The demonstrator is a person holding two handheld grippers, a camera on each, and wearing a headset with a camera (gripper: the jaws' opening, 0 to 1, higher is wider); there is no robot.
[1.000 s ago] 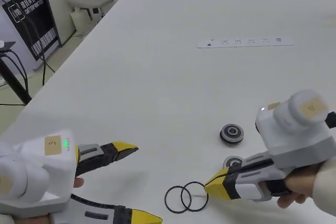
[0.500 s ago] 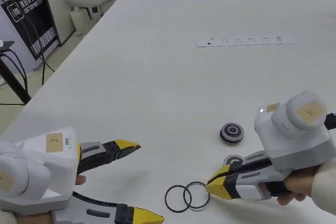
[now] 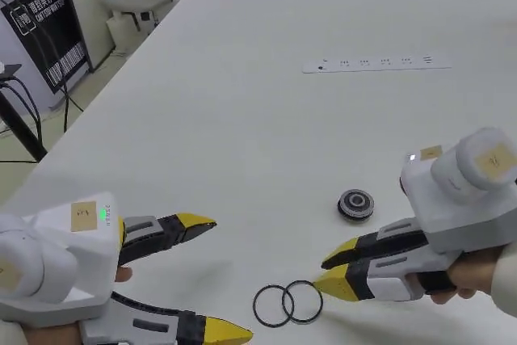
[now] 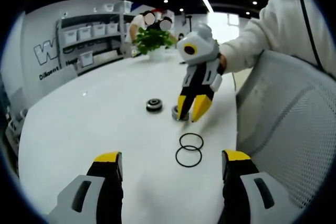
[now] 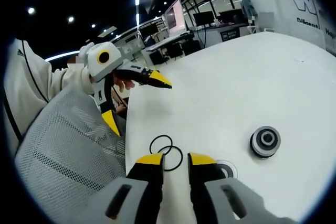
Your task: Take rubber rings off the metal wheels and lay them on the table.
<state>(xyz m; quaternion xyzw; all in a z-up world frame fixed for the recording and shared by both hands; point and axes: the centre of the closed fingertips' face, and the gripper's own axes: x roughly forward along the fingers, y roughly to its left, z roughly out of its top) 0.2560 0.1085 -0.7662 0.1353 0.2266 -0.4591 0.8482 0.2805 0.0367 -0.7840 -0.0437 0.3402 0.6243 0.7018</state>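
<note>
Two wheels [image 5: 265, 141] (one under right gripper [image 5: 176, 159])

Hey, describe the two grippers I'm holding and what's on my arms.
The left gripper and right gripper both have white boxy bodies, black jaws with yellow tips and a tan square label on top. The left one shows a small green light. The sleeves are white; the left carries a small dark logo.

Only a big partial "W" legible on the wall [image 4: 44, 51], upper left; black banner [image 3: 48, 26] print unreadable.
</note>
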